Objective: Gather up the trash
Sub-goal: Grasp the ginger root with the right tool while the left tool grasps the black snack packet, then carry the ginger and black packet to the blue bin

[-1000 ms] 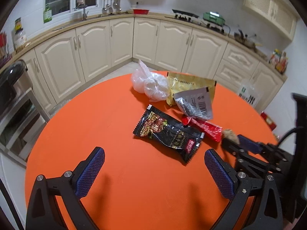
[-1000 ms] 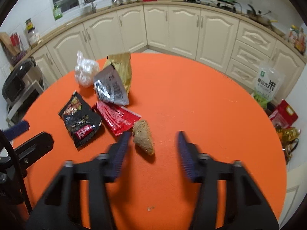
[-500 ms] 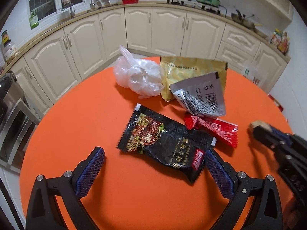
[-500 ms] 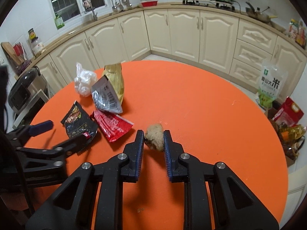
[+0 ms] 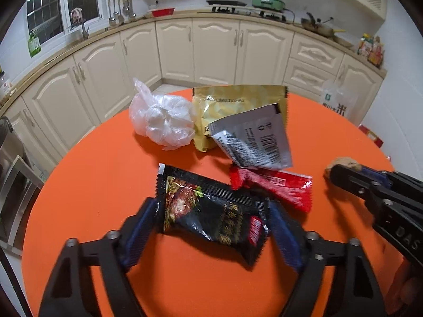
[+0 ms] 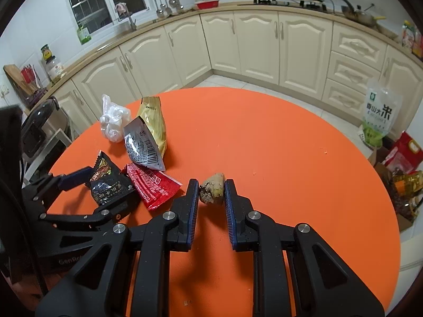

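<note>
Trash lies on a round orange table (image 5: 111, 163). My left gripper (image 5: 211, 219) is closing around a black snack wrapper (image 5: 208, 211), its blurred fingers at both ends of it; the wrapper also shows in the right wrist view (image 6: 108, 185). My right gripper (image 6: 211, 192) is shut on a brown crumpled lump (image 6: 212, 189), which also shows in the left wrist view (image 5: 343, 162). Behind the wrapper lie a red wrapper (image 5: 275, 185), a silver packet (image 5: 253, 140), a gold bag (image 5: 238, 108) and a white plastic bag (image 5: 161, 121).
Cream kitchen cabinets (image 6: 264, 45) curve behind the table. A rice bag (image 6: 379, 113) and red packages (image 6: 401, 153) stand on the floor at the right. An appliance (image 6: 37, 129) stands at the left.
My left gripper moved forward over the black wrapper and its fingers are closing on it. My right gripper still holds the brown lump and has lifted slightly.
</note>
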